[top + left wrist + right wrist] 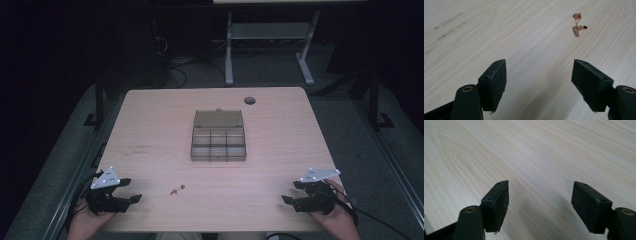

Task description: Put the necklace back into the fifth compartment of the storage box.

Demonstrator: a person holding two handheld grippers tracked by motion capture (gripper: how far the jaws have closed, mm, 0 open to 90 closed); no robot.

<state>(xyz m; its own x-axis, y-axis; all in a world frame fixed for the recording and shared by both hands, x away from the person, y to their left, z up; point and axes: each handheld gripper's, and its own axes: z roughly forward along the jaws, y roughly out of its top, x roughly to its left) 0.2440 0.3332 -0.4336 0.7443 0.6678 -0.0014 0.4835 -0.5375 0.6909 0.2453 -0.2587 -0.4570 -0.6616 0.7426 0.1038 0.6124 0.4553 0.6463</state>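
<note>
So we count one gold necklace (176,189), bunched near the table's front edge, and one clear compartment box (218,142) mid-table, lid up. The pale wood table (150,125) sits in a dark room. Our left gripper (127,191) and right gripper (289,191) both gape wide, holding nothing, resting at the near corners.

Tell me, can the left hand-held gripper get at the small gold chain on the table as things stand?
Probably yes: the left hand-held gripper is open, and only bare table lies between it and the gold chain.
</note>
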